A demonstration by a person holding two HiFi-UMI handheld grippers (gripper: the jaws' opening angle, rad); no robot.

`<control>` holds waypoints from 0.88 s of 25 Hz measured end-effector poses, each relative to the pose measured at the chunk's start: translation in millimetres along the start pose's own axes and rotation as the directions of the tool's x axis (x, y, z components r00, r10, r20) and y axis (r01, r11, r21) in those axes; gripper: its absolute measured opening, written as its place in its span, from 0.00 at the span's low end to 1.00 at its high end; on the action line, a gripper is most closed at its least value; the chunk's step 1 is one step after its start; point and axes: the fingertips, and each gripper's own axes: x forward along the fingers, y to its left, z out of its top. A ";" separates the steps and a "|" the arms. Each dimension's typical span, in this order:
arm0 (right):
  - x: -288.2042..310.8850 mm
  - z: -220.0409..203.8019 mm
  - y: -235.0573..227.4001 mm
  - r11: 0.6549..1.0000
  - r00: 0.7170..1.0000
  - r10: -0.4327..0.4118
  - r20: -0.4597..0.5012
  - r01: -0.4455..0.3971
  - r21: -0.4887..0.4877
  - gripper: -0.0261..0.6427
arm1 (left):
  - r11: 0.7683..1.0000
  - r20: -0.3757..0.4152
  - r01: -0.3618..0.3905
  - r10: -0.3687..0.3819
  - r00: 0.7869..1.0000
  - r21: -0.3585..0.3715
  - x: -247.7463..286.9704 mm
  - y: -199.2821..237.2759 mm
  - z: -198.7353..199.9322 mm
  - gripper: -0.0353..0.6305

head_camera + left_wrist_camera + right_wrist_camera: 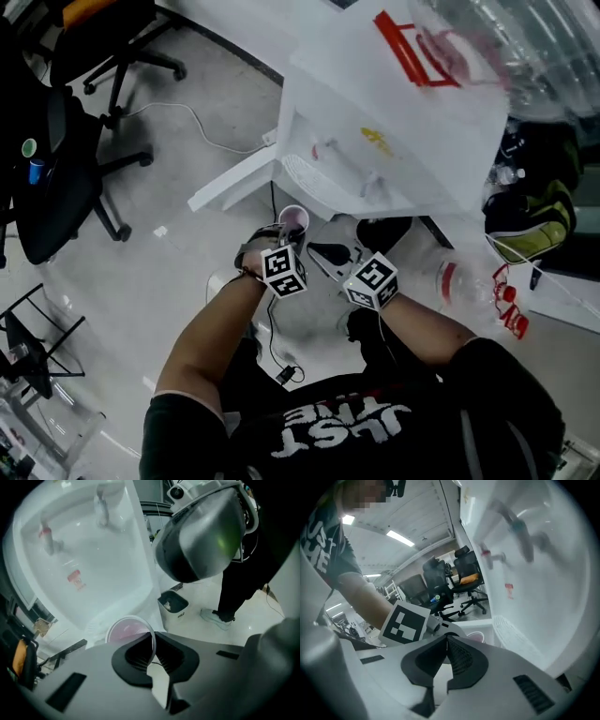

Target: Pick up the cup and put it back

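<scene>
Below the head camera, at the middle of my feed, the 2 grippers sit side by side in front of the person's chest, each with its marker cube facing up. They hang over the pale floor, just off the near edge of the white table.

The left gripper is clenched on the cup. In the left gripper view the dark pads of the left gripper pinch the thin clear wall of the cup at its rim, 1 pad inside and 1 outside. The cup is see-through with a pinkish tint inside. It hangs in the air at the jaw tips, clear of the table top and close to the table's edge, its mouth facing up toward the head camera.

The right gripper is just beside it, to the cup's right, and does not touch it as far as I can see. In the right gripper view the jaws of the right gripper are pressed together with nothing between them. Past them I see the left gripper's marker cube and a sliver of the pink cup.

Black office chairs stand well to the left. A small dark bin sits on the floor by the table.
</scene>
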 end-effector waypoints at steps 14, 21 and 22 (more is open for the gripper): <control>-221.5 277.6 113.9 0.984 0.985 -0.054 0.164 0.080 -0.156 0.09 | 0.994 0.099 -0.077 0.084 0.991 -0.074 -313.4 43.4 201.5 0.09; -301.7 381.3 154.3 0.960 0.960 -0.052 0.274 0.124 -0.250 0.09 | 0.981 0.225 -0.182 0.192 0.955 -0.065 -443.0 92.4 285.2 0.09; -309.9 392.6 158.2 0.955 0.957 -0.052 0.284 0.131 -0.265 0.09 | 0.977 0.245 -0.206 0.214 0.946 -0.059 -459.9 99.9 296.2 0.09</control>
